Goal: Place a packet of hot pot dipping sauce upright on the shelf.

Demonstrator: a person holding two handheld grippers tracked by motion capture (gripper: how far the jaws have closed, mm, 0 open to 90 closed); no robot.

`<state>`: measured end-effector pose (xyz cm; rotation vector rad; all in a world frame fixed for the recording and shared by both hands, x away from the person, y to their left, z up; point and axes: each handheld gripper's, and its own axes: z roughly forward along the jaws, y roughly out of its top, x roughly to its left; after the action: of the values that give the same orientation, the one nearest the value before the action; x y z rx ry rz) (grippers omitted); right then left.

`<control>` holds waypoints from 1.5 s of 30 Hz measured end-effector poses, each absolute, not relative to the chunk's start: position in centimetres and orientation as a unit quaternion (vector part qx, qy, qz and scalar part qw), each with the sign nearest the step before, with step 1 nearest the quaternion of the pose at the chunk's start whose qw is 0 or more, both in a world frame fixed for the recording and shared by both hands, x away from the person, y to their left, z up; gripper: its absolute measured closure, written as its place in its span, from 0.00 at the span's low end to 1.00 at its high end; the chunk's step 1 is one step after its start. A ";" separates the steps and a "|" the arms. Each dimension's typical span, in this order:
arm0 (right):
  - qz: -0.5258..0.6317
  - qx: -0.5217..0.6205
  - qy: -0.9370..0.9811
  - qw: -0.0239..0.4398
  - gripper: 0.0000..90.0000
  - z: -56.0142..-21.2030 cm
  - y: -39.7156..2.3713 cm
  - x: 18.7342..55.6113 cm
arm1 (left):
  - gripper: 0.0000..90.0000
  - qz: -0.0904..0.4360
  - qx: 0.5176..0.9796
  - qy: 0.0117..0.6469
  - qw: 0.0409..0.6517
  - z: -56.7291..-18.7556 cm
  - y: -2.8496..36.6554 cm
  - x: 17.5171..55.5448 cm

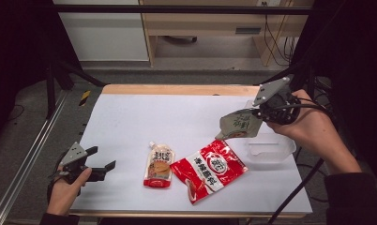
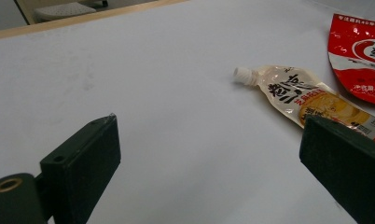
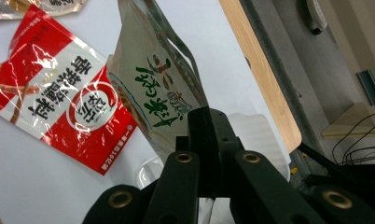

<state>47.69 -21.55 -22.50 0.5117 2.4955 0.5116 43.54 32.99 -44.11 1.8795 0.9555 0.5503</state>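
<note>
Holding green-print pouch (image 1: 238,125) clamped in right gripper (image 1: 260,112), hanging just above clear tub (image 1: 271,149); left gripper (image 1: 102,161) idle, jaws wide.

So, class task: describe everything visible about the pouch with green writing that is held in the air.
The pale pouch is glossy, crinkled film with green characters on its face. The right tool is shut on one edge of it, holding it tilted above the clear plastic container at the table's right side. Nothing else touches it.

open white tabletop (image 1: 144,117) at left, red bag (image 1: 209,169) and spouted pouch (image 1: 159,165) blocking centre
</note>
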 end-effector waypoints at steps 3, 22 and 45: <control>0.189 0.198 0.924 0.268 1.00 -22.9 -22.7 47.4 | 0.06 0.224 0.764 0.389 0.463 -44.1 33.0 43.5; 0.193 0.254 0.910 0.265 1.00 -25.7 -29.7 46.6 | 0.06 0.222 0.766 0.390 0.460 -44.2 33.0 43.6; 0.181 0.261 0.917 0.242 1.00 -27.1 -31.5 46.7 | 0.06 0.222 0.767 0.389 0.459 -44.2 33.0 43.5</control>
<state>46.75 -31.49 -27.14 0.7127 2.5069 0.4944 43.55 32.95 -44.17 1.8898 0.9570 0.5460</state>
